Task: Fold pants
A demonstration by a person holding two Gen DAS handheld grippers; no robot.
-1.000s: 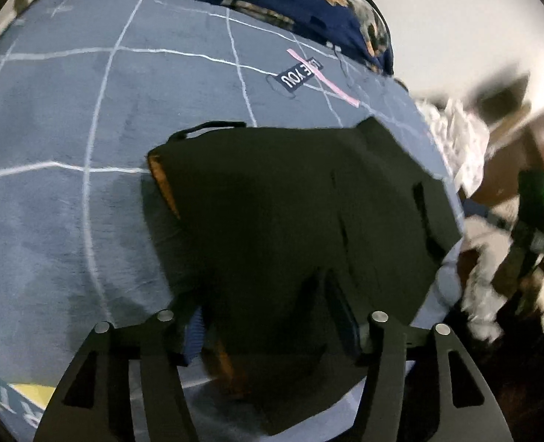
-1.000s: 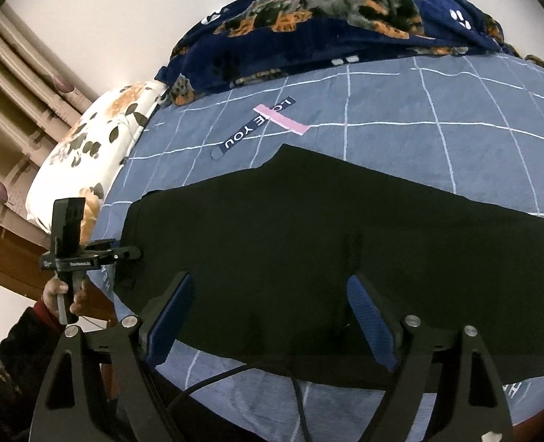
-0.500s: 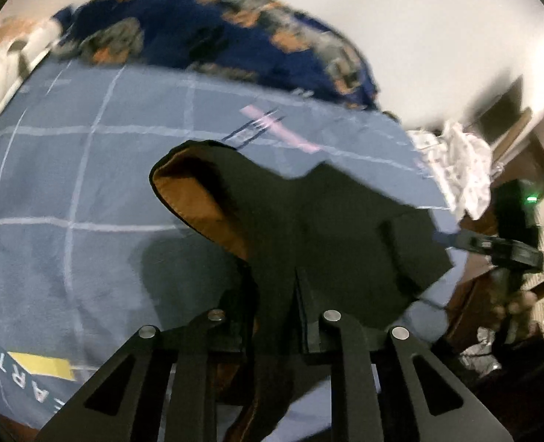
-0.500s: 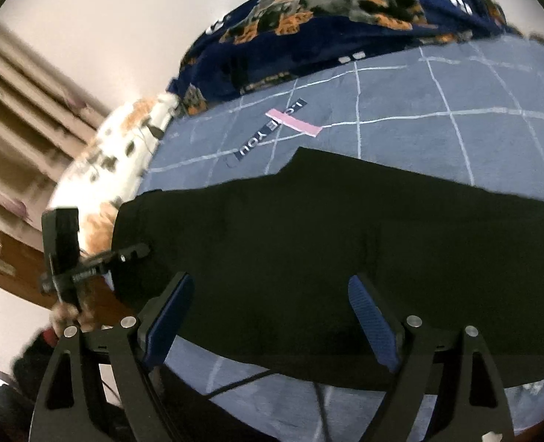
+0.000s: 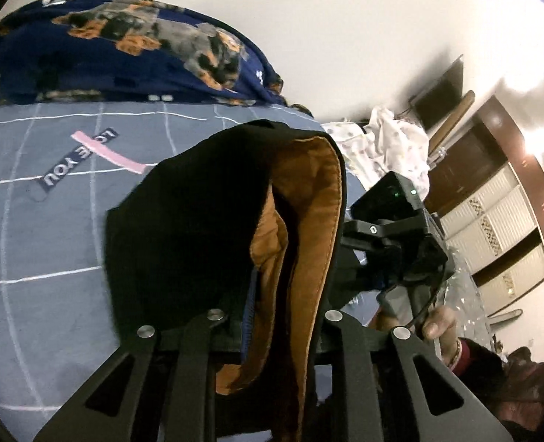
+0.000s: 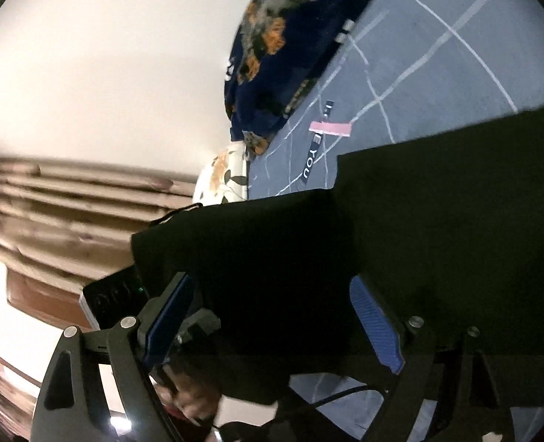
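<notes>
Black pants (image 5: 183,228) with an orange lining (image 5: 309,221) lie on the blue-grey checked bedsheet (image 5: 43,258). My left gripper (image 5: 272,316) is shut on one end of them and holds it raised off the bed, folded over so the lining shows; its jaws are opening slightly with the fabric still pinched between them. In the right wrist view the pants (image 6: 401,228) spread across the sheet (image 6: 438,55). My right gripper (image 6: 272,305) stands open just over their near edge, its blue pads (image 6: 375,324) wide apart and pressing on nothing.
A dark blue dog-print blanket (image 5: 124,55) is bunched at the far side of the bed. A floral pillow (image 6: 224,176) lies at one end, with curtains (image 6: 69,202) behind. White laundry (image 5: 382,147) and a wardrobe (image 5: 500,228) stand past the bed's right edge.
My left gripper shut on the end of the pants, lifted it and carried it towards the right gripper, turning the orange lining out. The right gripper rolled and sank closer to the pants, still open.
</notes>
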